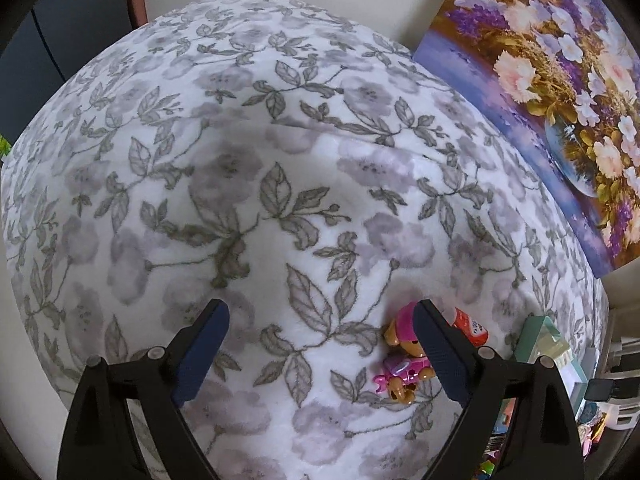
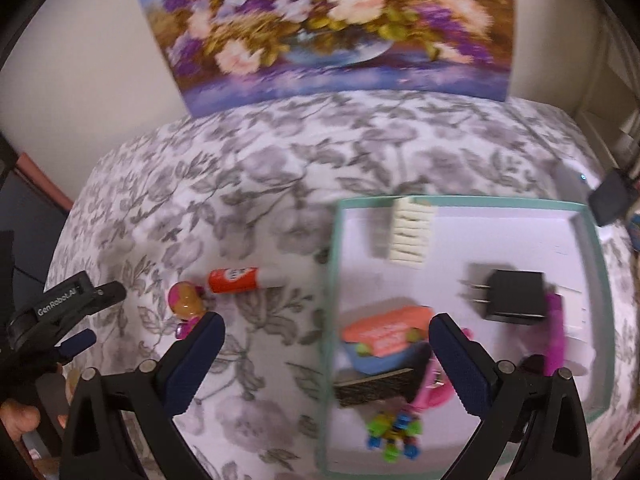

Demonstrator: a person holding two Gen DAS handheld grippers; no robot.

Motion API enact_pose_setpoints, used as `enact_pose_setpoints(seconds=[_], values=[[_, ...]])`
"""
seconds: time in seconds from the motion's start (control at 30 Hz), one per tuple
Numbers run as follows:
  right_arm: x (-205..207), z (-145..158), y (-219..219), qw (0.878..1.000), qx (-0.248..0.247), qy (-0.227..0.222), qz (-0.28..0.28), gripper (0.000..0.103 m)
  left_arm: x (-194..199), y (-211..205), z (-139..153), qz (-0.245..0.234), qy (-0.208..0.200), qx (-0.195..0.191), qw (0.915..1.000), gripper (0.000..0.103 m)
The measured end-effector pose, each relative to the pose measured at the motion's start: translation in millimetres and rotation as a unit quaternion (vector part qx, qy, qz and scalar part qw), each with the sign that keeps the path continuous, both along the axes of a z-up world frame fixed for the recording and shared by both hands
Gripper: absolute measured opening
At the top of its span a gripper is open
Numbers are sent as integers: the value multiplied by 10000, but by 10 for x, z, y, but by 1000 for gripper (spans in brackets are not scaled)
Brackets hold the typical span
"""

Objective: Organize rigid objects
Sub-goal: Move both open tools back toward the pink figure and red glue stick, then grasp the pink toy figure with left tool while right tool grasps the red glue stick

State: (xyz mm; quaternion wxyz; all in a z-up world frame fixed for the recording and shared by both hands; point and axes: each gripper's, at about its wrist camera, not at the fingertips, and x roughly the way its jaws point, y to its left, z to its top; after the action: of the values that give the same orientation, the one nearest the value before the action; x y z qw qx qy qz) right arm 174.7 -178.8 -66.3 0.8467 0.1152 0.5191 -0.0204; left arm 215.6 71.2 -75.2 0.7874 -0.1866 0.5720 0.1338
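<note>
A pink and tan toy pup figure (image 1: 402, 356) lies on the floral blanket (image 1: 280, 200), just inside my left gripper's right finger. An orange glue stick (image 1: 472, 326) lies just beyond it. My left gripper (image 1: 322, 314) is open and empty above the blanket. In the right wrist view the pup (image 2: 187, 305) and the glue stick (image 2: 240, 279) lie left of a teal-rimmed white box (image 2: 460, 200). My right gripper (image 2: 326, 328) is open and empty, over the box's left edge. The left gripper's fingers (image 2: 78, 342) show at the far left.
The box holds a black plug adapter (image 2: 514, 294), a stack of white tiles (image 2: 412, 232), an orange and blue eraser (image 2: 384, 340), a purple item (image 2: 556, 332), a dark block (image 2: 374, 390) and colourful beads (image 2: 396, 436). A flower painting (image 2: 332, 28) leans on the wall behind.
</note>
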Motion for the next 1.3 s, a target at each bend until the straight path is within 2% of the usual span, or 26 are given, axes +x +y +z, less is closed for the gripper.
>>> enact_pose_setpoints(seconds=[0.5,0.73,0.87,1.0,1.3], values=[[525,-224,392,9997,-10,205,141,103,121,-8,-183,-154,70,-155,9997,93],[618,-321,363,9997,75,194,-117,103,153,-67,-251,-253,146,-163,9994,93],[608,-366,318,9994,-52,269,-217,103,161,-121,-303,-346,196,-281,9988,93],[597,-351,242,9988,-223,291,-333,103,168,-194,-326,-473,199,-389,9979,93],[565,-263,62,9980,-145,240,-560,103,196,-441,-385,-962,155,-640,9932,91]])
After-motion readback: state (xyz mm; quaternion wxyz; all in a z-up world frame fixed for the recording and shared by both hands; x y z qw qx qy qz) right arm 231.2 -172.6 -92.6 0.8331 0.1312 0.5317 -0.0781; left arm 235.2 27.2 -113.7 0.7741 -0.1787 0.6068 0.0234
